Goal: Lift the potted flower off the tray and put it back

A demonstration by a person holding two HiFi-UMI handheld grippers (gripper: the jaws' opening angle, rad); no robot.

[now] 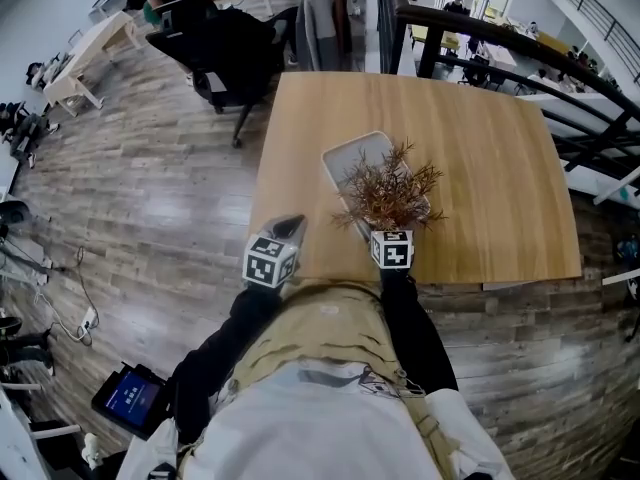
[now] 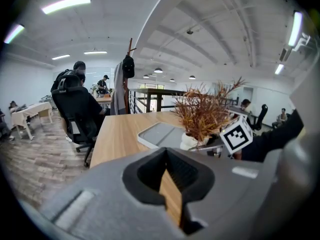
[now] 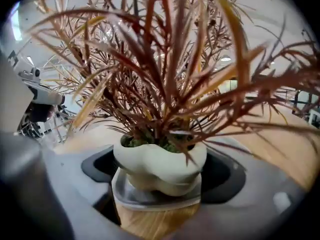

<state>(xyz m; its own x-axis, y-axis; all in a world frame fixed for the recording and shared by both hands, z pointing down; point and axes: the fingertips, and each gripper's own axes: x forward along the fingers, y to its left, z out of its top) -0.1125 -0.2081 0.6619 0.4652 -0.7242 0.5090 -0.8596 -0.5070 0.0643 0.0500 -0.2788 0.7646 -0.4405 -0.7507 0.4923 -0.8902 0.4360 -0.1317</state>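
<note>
The potted flower, a rust-brown dried plant in a white pot, stands on the near end of the grey tray on the wooden table. My right gripper reaches in from the table's near edge. Its jaws stand wide on either side of the pot, and the pads do not press on it. In the left gripper view the pot sits upright on the tray. My left gripper hovers at the table's near left edge, away from the tray. Its jaws are shut with nothing between them.
A person in a black office chair sits beyond the table's far left corner. A dark railing runs behind the table and down its right side. A tablet lies on the plank floor at lower left.
</note>
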